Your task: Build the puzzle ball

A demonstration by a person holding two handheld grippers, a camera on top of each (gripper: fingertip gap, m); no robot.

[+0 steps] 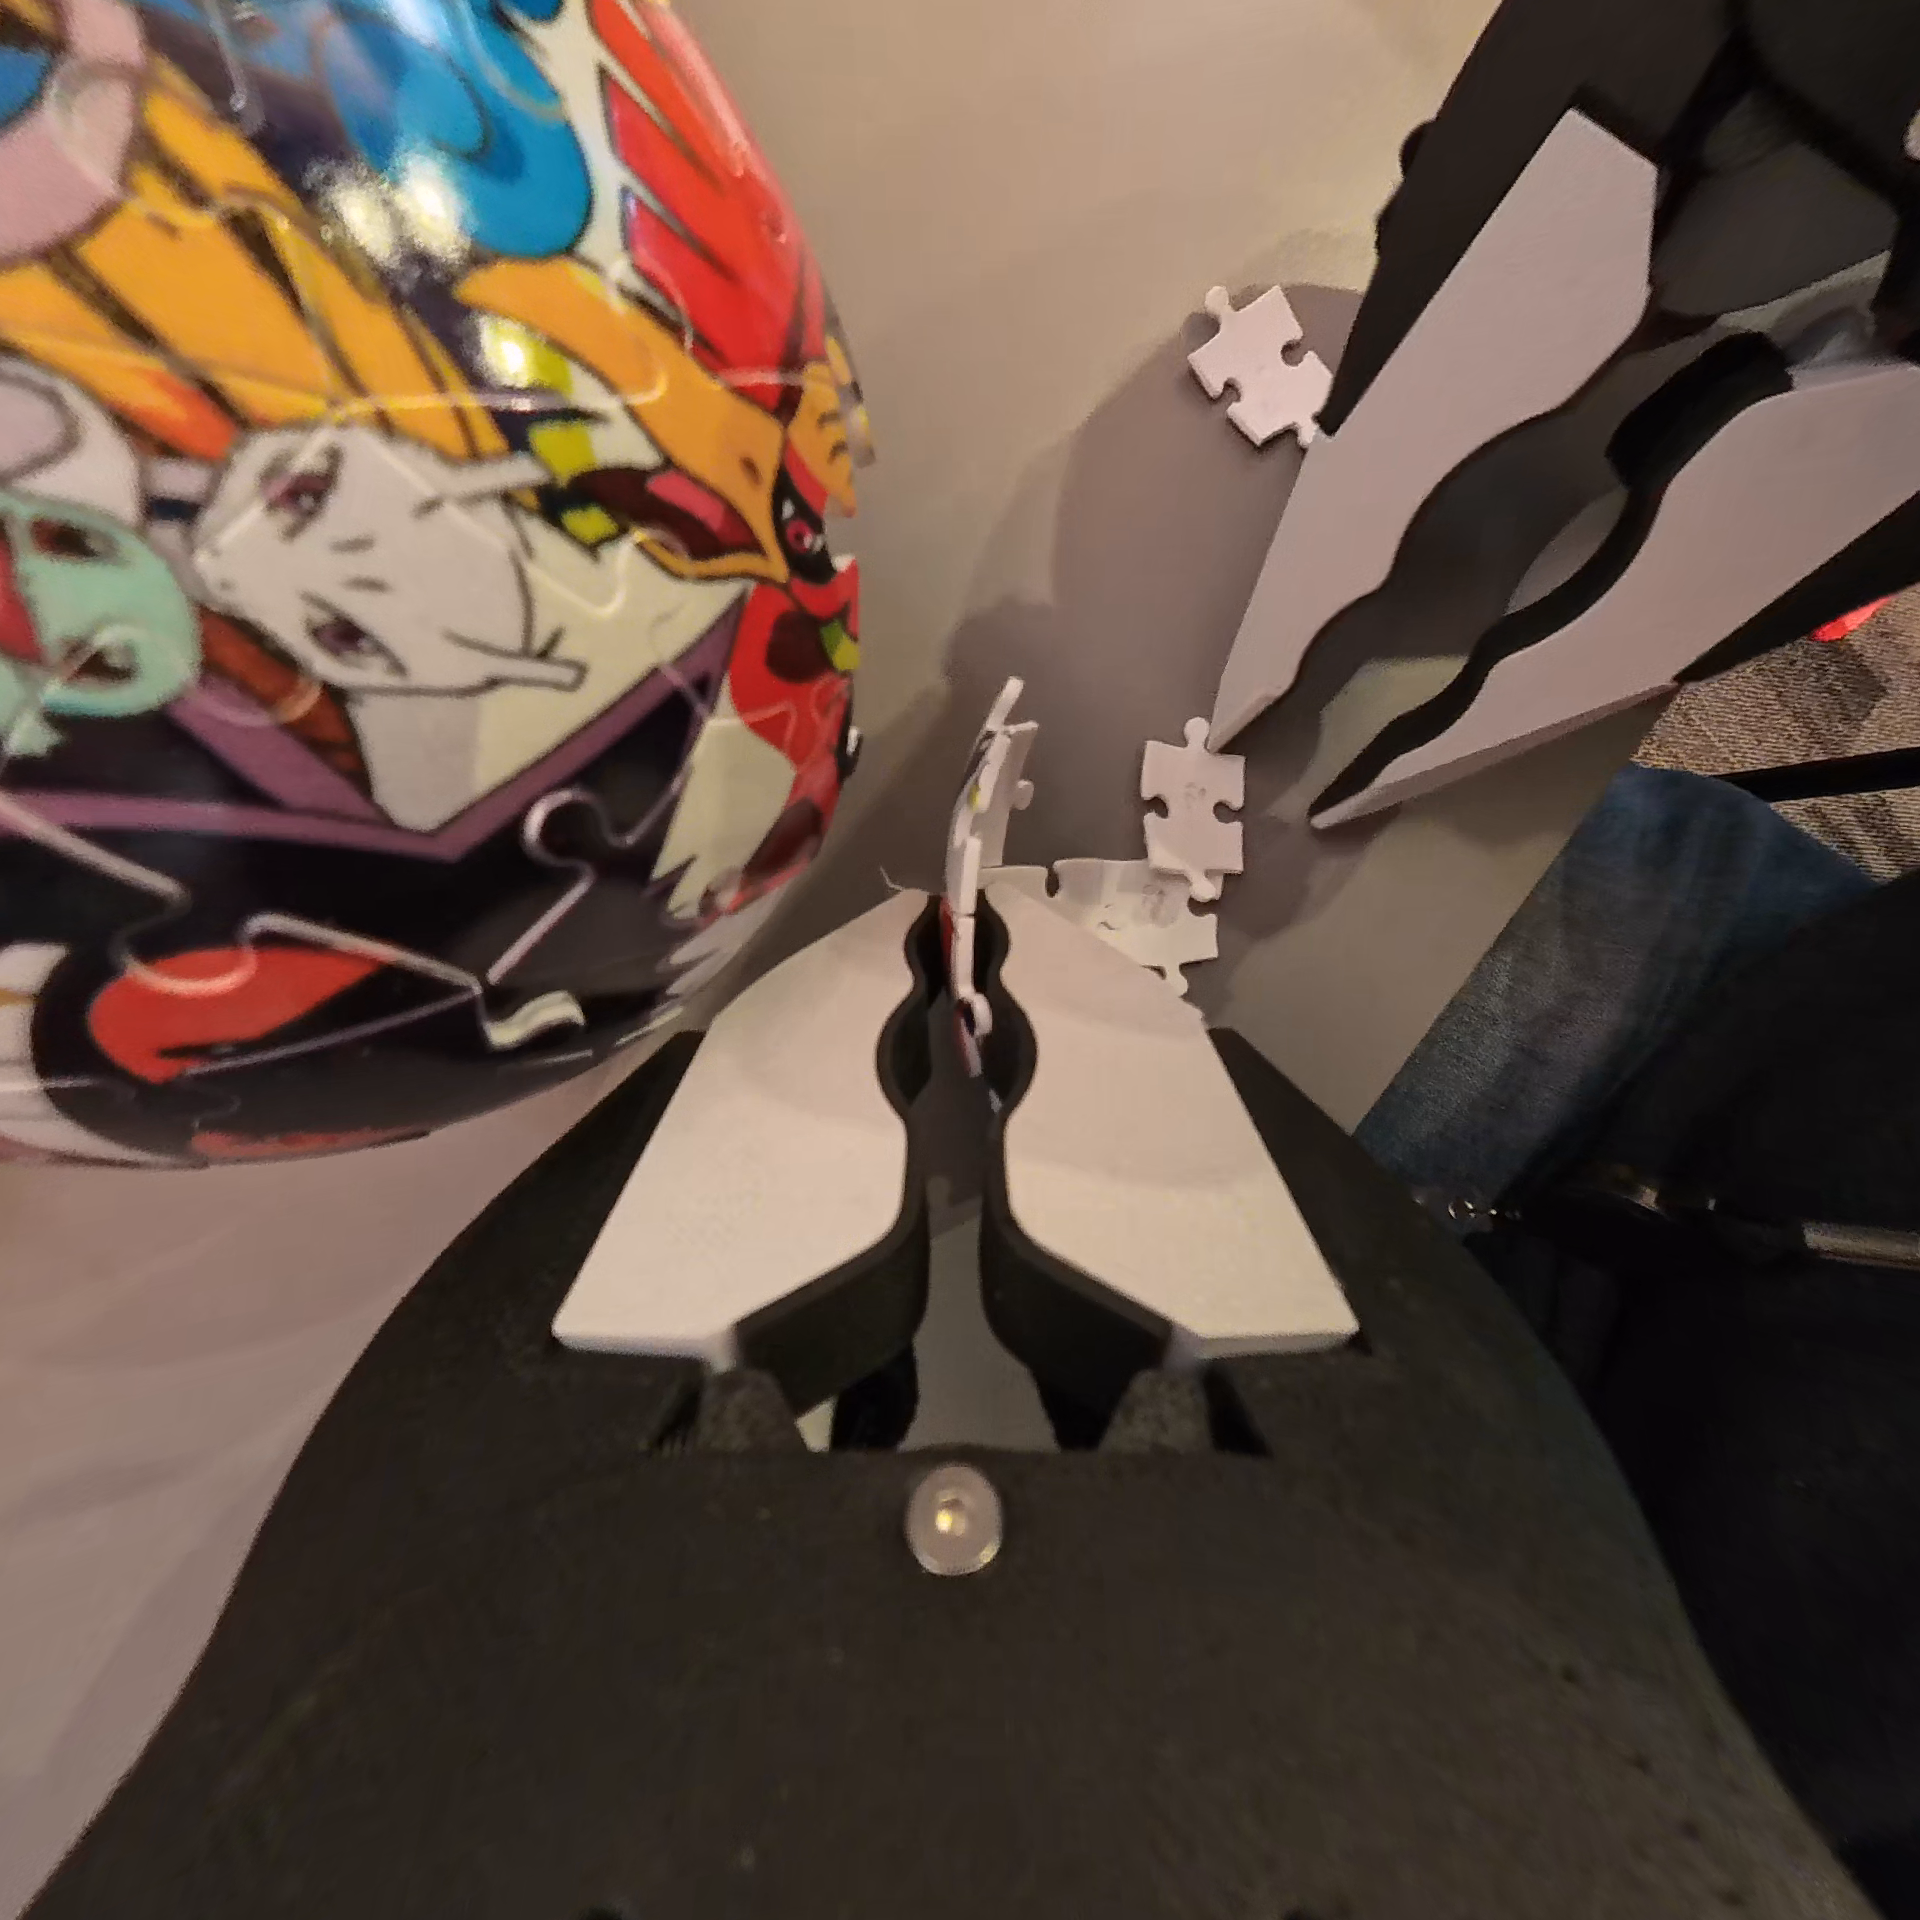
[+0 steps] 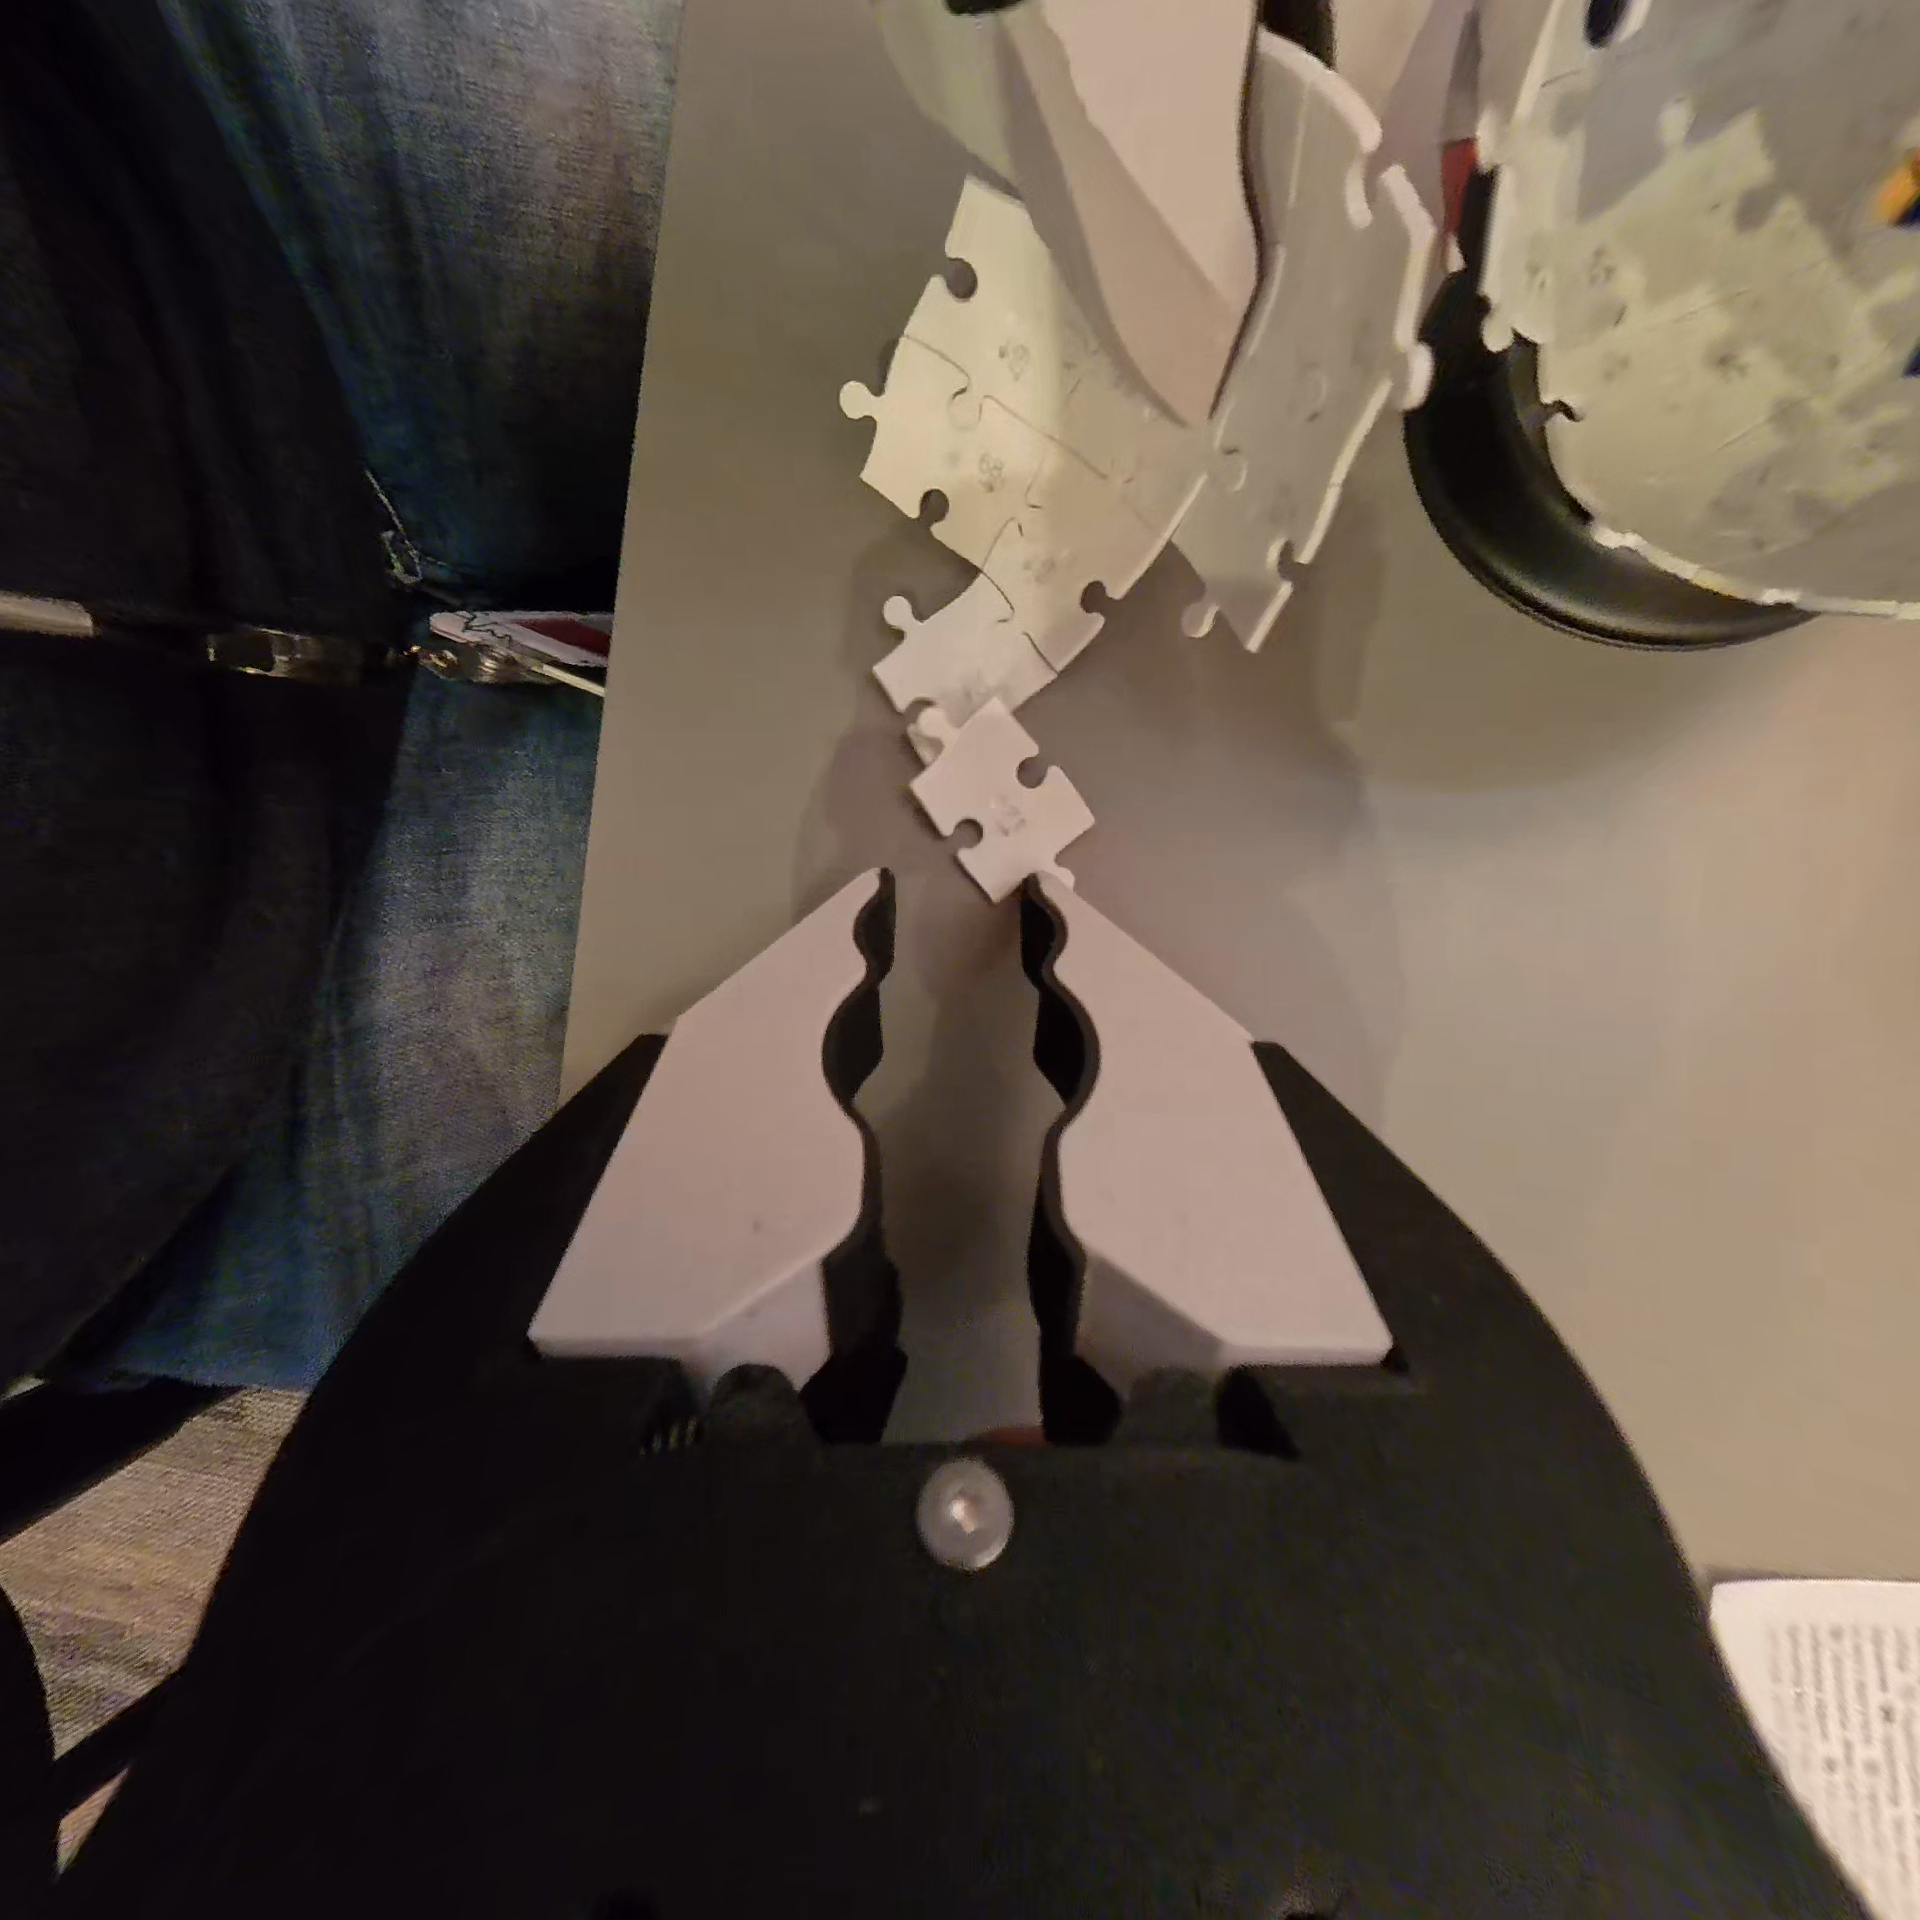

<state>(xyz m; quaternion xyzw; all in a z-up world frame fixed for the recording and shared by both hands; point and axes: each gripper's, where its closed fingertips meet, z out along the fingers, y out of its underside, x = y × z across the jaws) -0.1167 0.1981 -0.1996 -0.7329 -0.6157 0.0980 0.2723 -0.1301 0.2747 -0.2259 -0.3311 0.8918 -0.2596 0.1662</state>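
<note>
Beside the glossy, colourfully printed, part-built puzzle ball (image 1: 416,540), both grippers work loose pieces.
The left gripper (image 1: 961,914) pinches a curved assembled strip (image 1: 992,800) edge-up, probably for joining; the right gripper (image 2: 956,894), parted, nudges a small white face-down piece (image 2: 1003,810).

Your ball (image 1: 395,540) shows bright cartoon prints in orange, red, blue and purple; loose pieces (image 2: 1003,810) lie white-backed on the beige counter (image 1: 987,260).
</note>
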